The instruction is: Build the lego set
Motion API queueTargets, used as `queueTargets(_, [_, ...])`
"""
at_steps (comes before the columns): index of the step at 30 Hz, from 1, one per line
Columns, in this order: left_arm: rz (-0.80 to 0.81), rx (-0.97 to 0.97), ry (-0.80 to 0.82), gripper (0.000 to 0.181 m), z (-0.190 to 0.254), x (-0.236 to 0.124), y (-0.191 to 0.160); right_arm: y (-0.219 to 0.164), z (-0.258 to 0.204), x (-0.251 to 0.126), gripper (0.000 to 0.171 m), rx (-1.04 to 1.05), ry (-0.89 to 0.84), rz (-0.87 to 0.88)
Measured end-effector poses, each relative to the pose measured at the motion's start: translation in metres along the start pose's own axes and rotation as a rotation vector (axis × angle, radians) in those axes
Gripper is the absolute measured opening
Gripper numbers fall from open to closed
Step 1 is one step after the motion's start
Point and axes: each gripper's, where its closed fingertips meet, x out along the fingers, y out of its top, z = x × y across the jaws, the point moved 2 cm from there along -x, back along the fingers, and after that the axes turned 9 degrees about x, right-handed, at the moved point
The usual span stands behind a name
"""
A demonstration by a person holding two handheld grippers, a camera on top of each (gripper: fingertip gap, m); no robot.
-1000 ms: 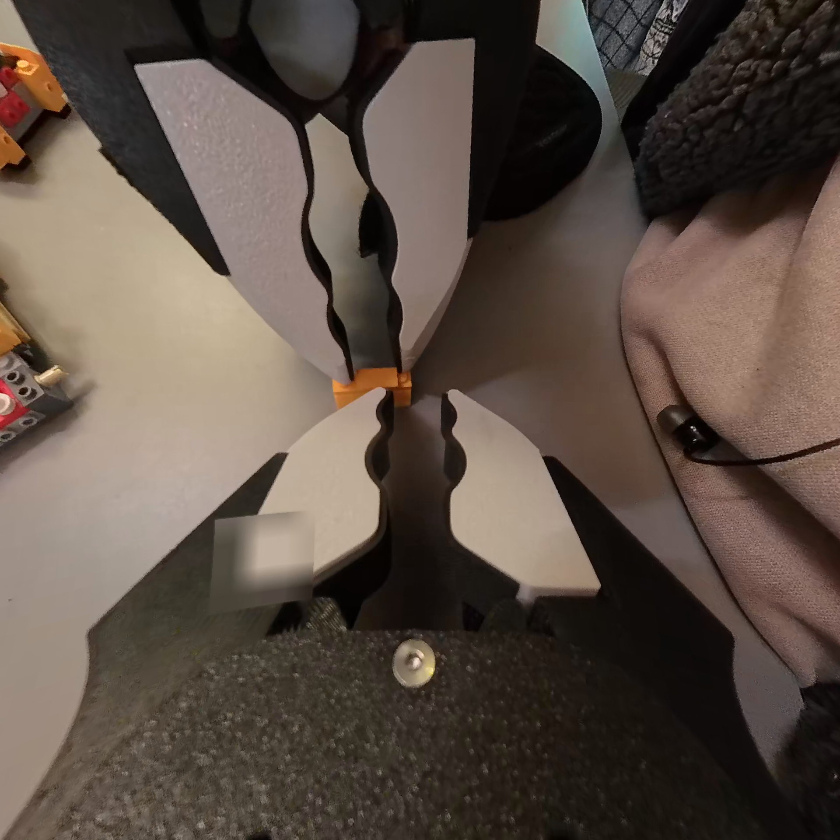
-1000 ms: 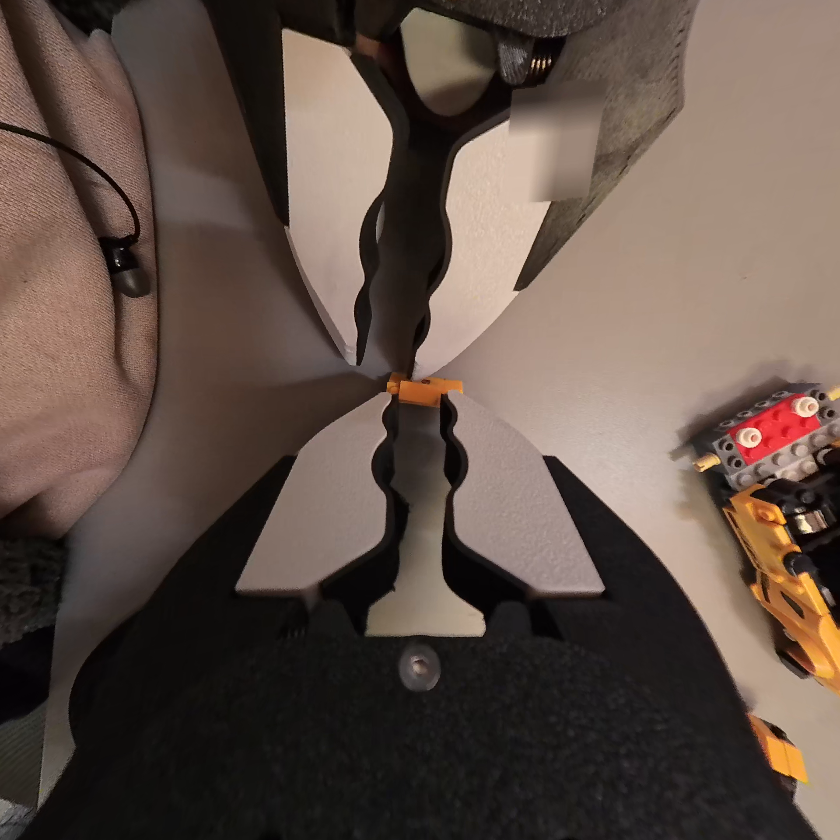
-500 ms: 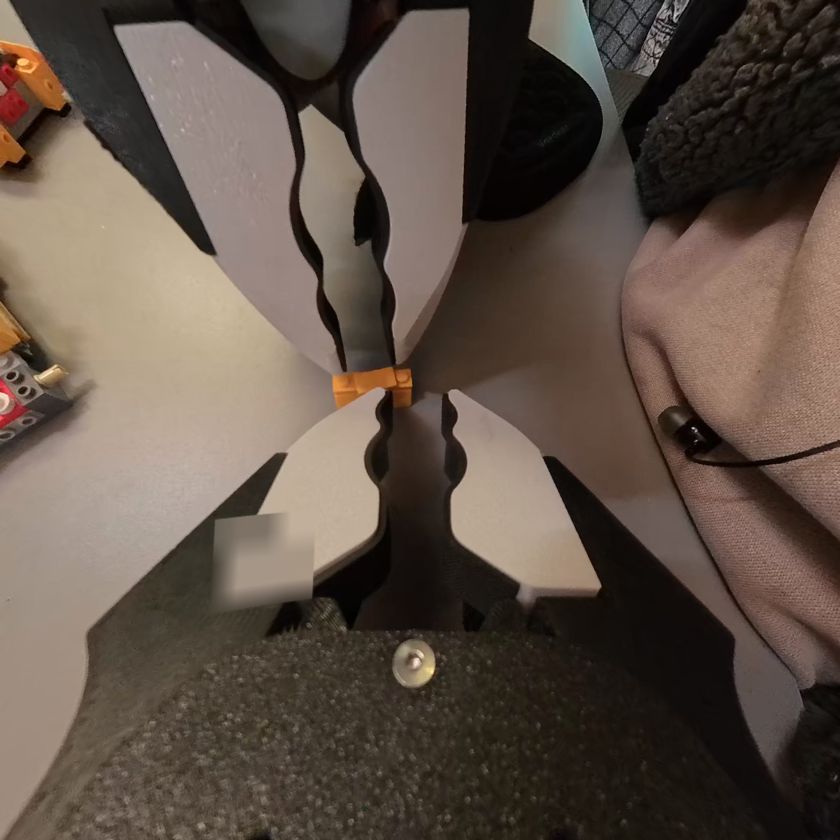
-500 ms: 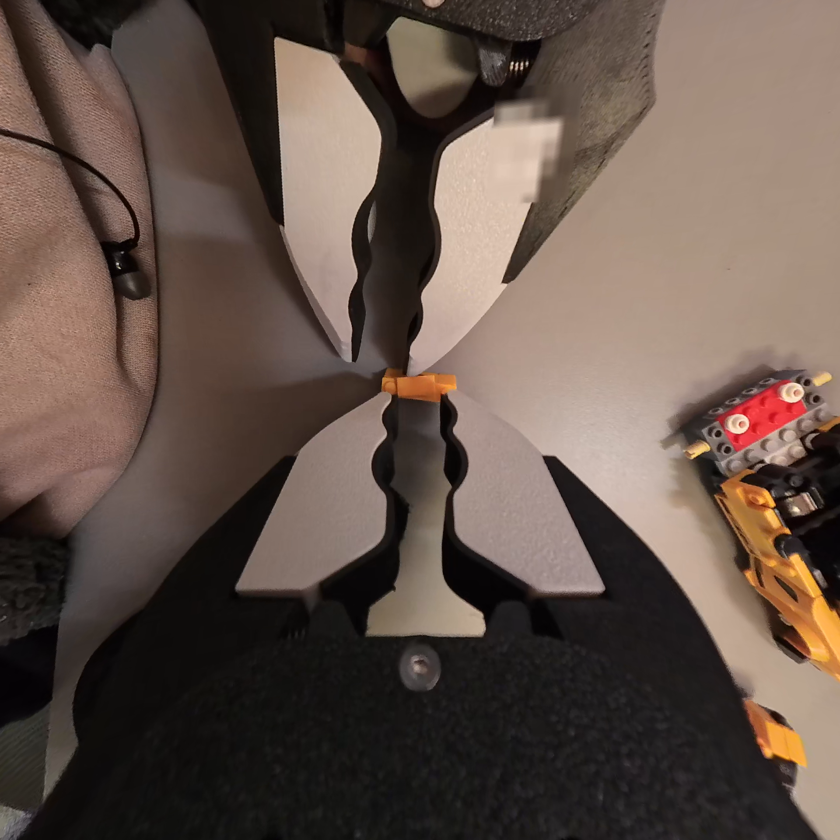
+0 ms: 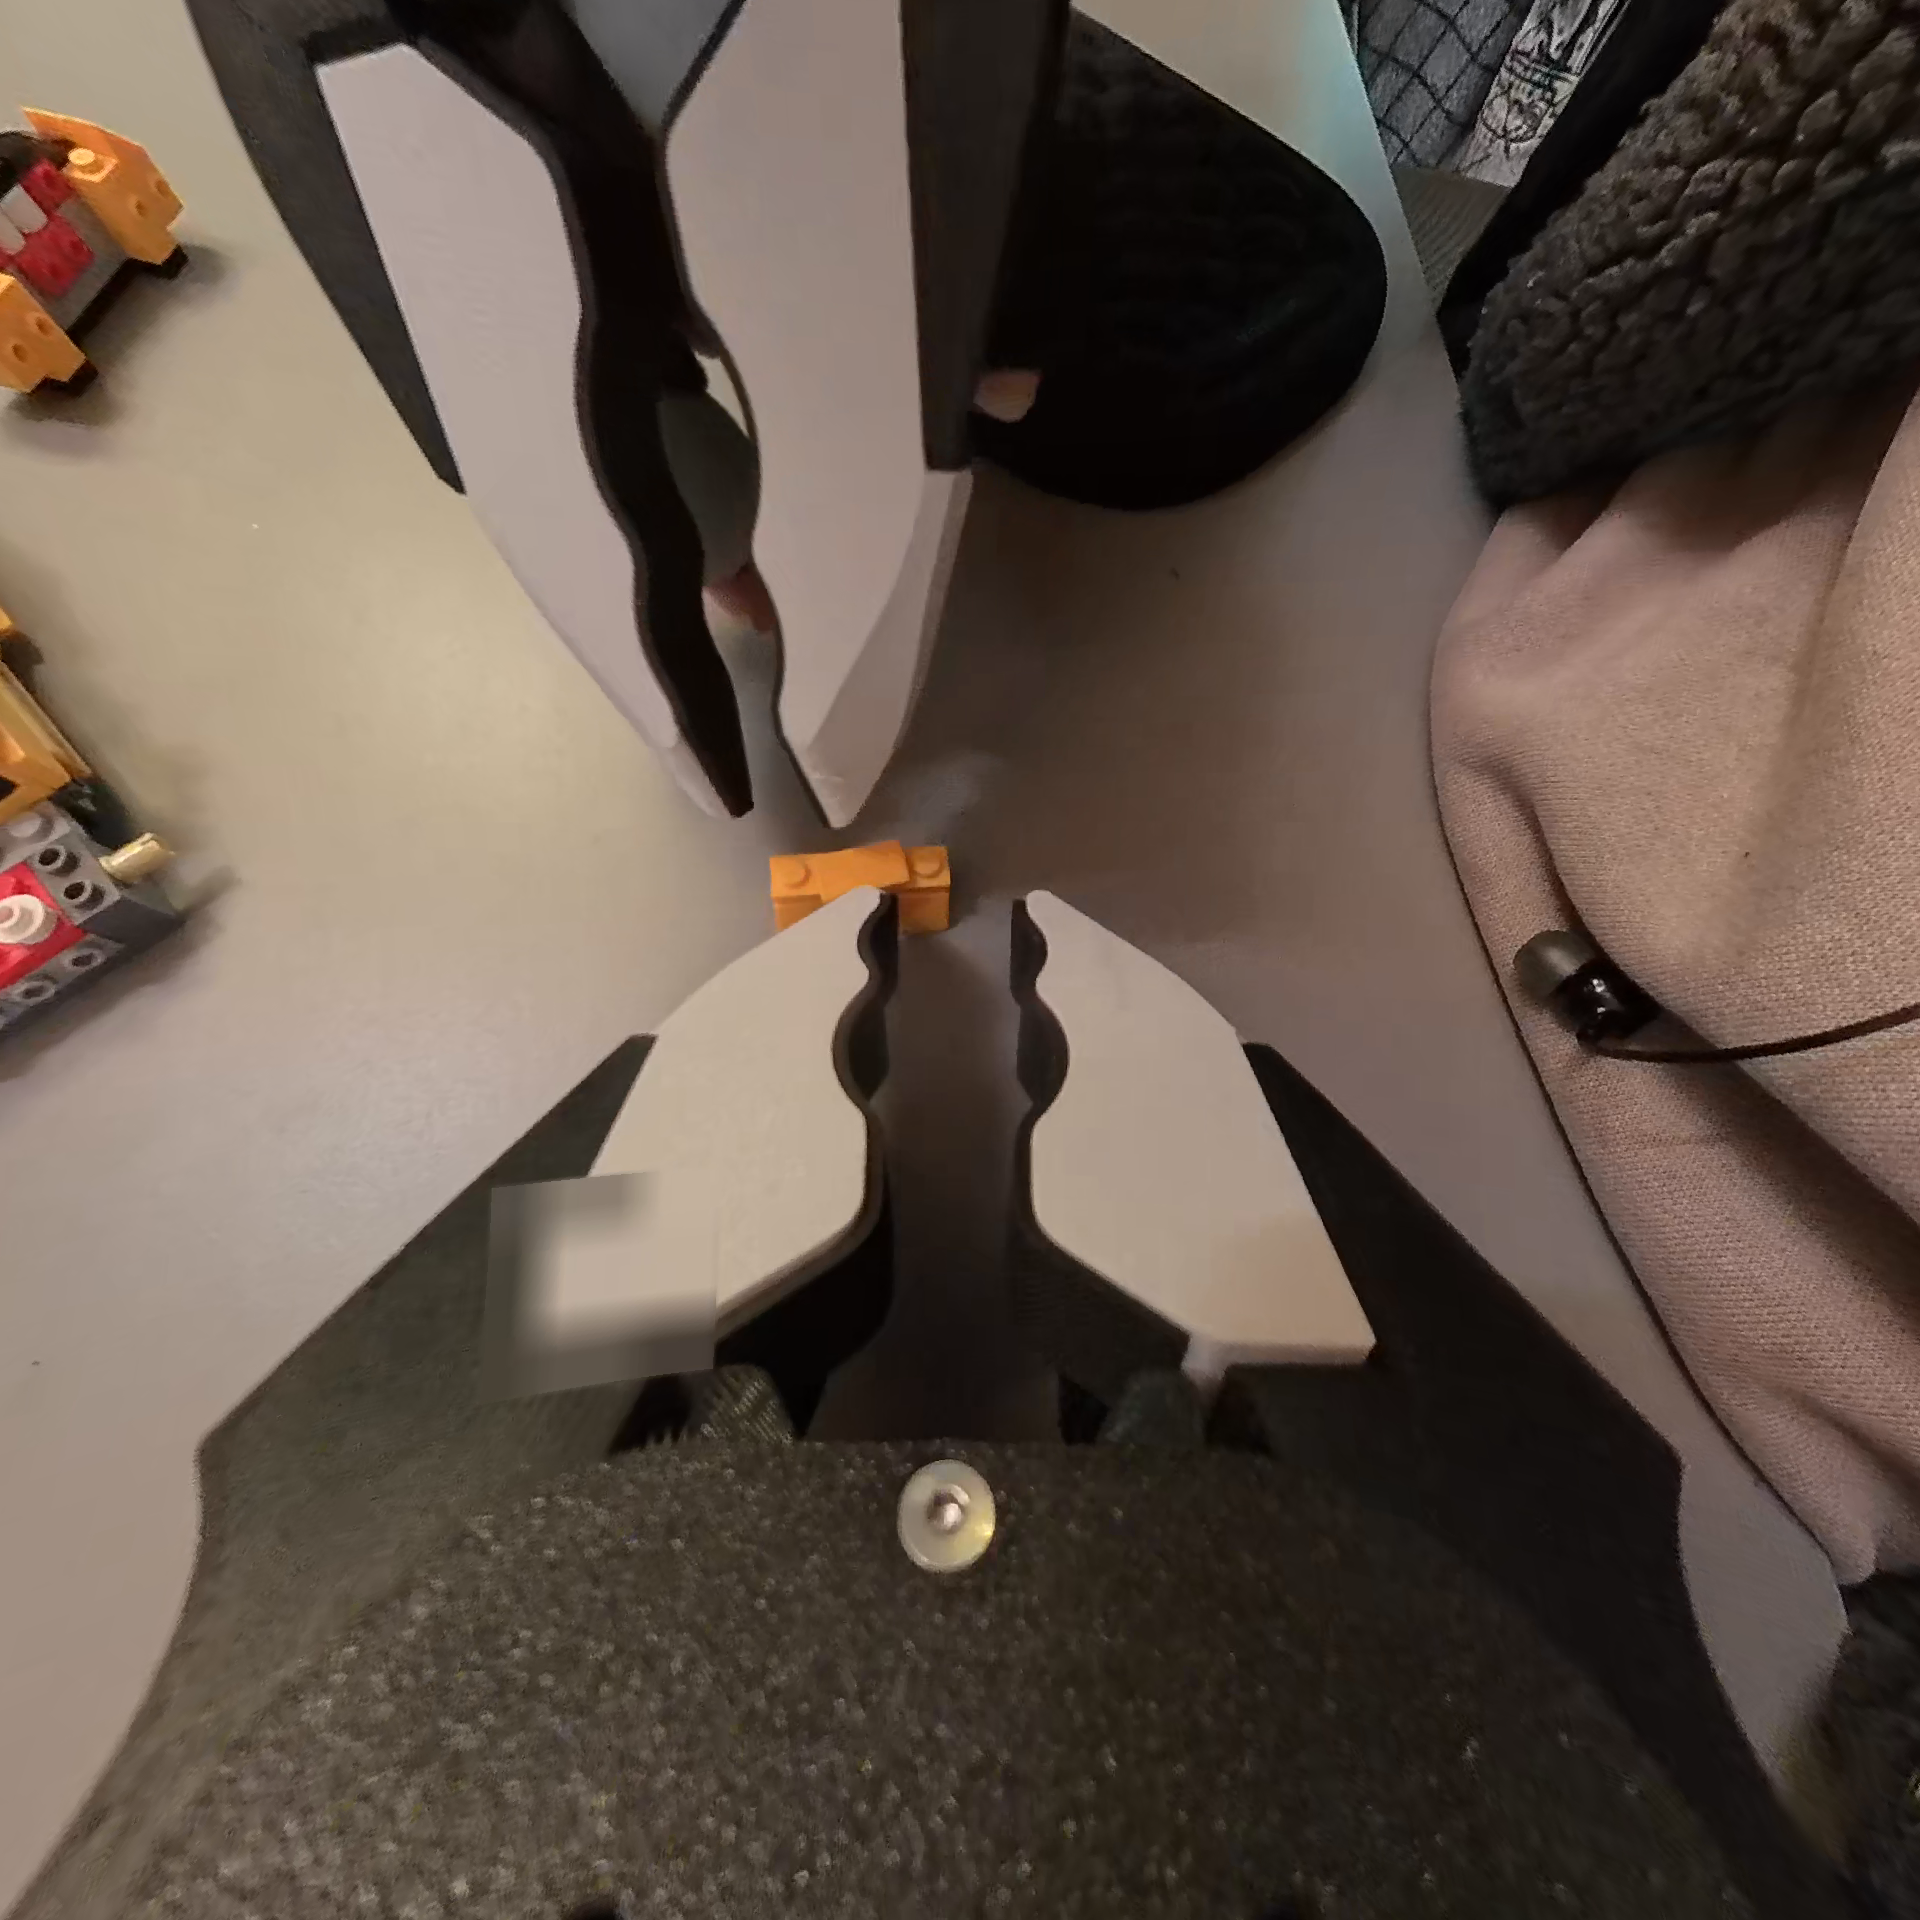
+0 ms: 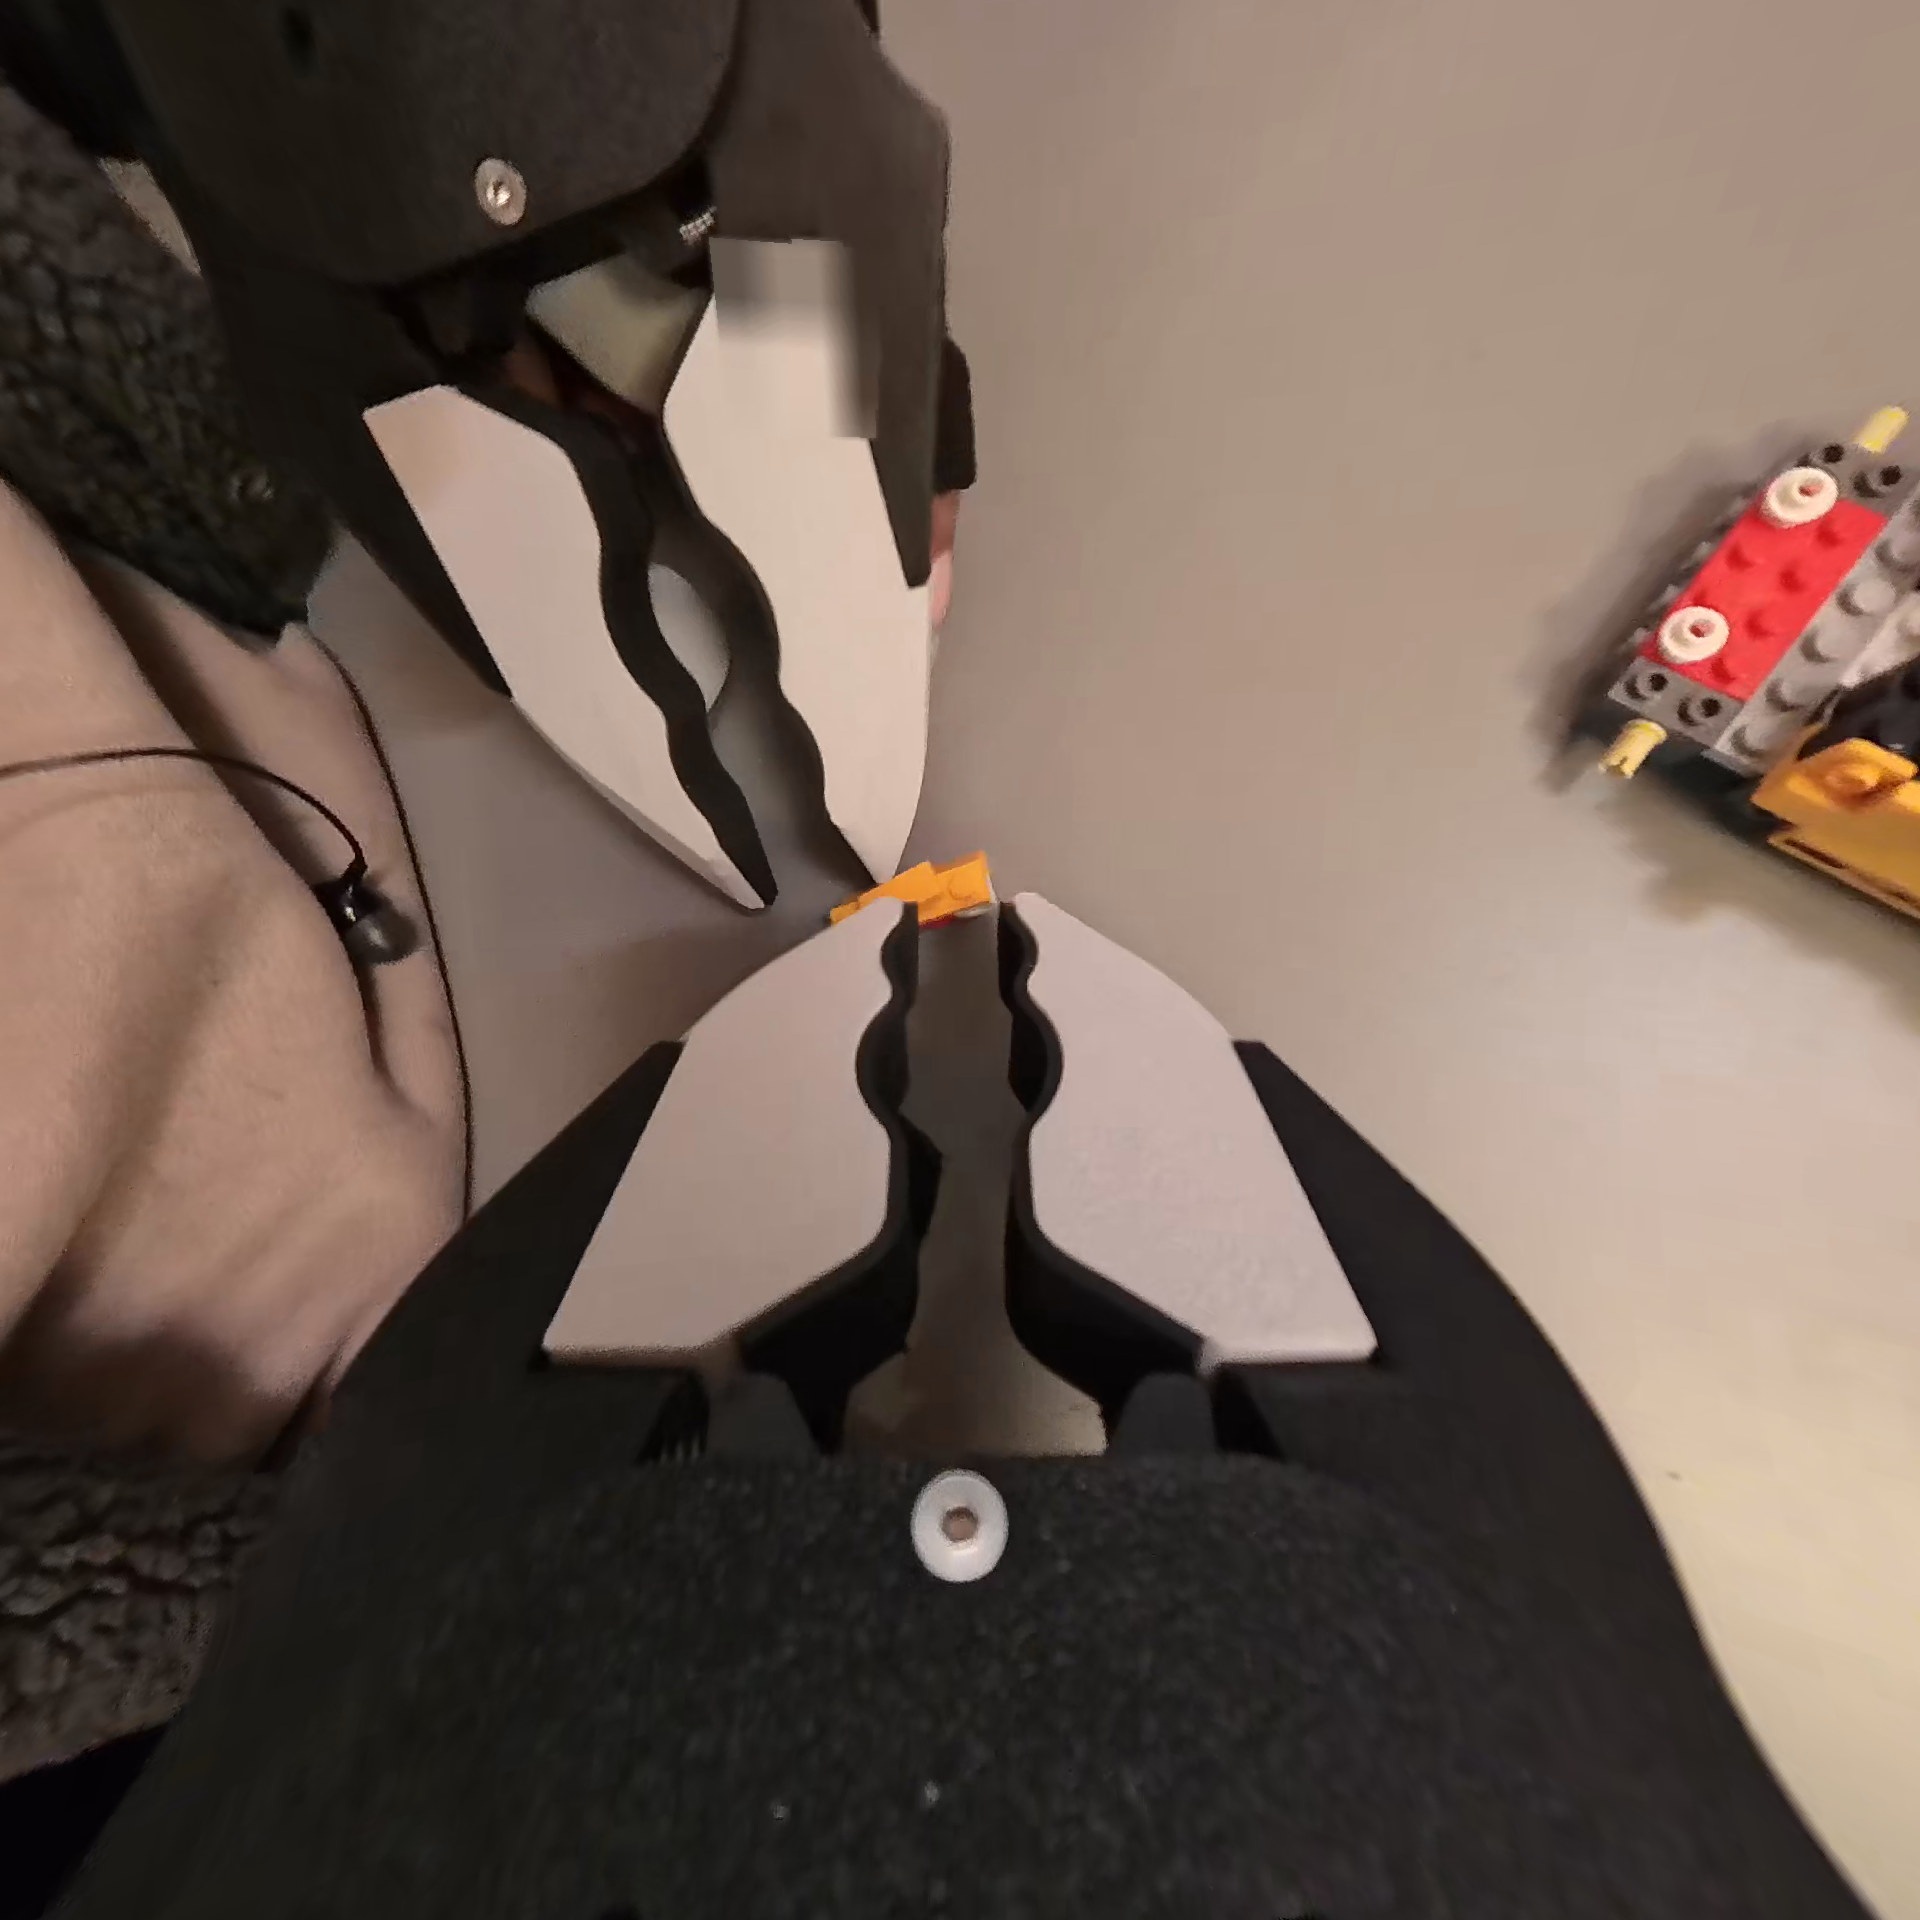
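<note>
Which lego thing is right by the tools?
The small orange lego piece, all orange, at the tool tips. The red-and-grey build sits off to the side.

The right gripper (image 6: pixel 951 914) holds a small orange lego piece (image 6: pixel 920 891) at its fingertips, jaws nearly closed around it, with a bit of red showing beneath. The left gripper (image 6: pixel 805 878) points in from the upper left, its tips just beside the piece and slightly parted. On the grey table (image 6: pixel 1351 416), well apart to the right, lies a partly built model (image 6: pixel 1787 613) with red, grey and orange parts. A black earbud (image 6: pixel 364 920) rests on beige fabric (image 6: pixel 177 1039) at left.
</note>
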Motion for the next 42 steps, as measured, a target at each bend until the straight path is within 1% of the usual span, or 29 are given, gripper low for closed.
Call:
queueTargets(3, [0.002,0.001,0.007,0.02,-0.001,0.0,0.0,0.002,-0.002,0.001,0.013,0.026,0.001,0.012])
queueTargets(10, [0.004,0.003,0.011,0.02,-0.001,-0.001,0.0,-0.002,-0.005,0.003,0.011,-0.006,-0.017,0.002])
queueTargets(17, [0.007,0.006,0.017,0.02,-0.002,-0.001,0.001,0.006,-0.013,0.003,0.01,-0.164,-0.058,0.031])
queueTargets(22, [0.007,0.008,0.019,0.02,-0.002,-0.001,0.001,0.0,-0.013,0.007,0.01,-0.25,-0.094,-0.018])
queueTargets(30, [0.008,0.007,0.022,0.021,-0.003,-0.001,0.001,0.002,-0.012,0.006,0.006,-0.249,-0.098,-0.011])
queueTargets(42, [0.007,0.008,0.026,0.022,-0.003,-0.001,0.0,-0.001,-0.012,0.008,0.007,-0.246,-0.101,-0.04])
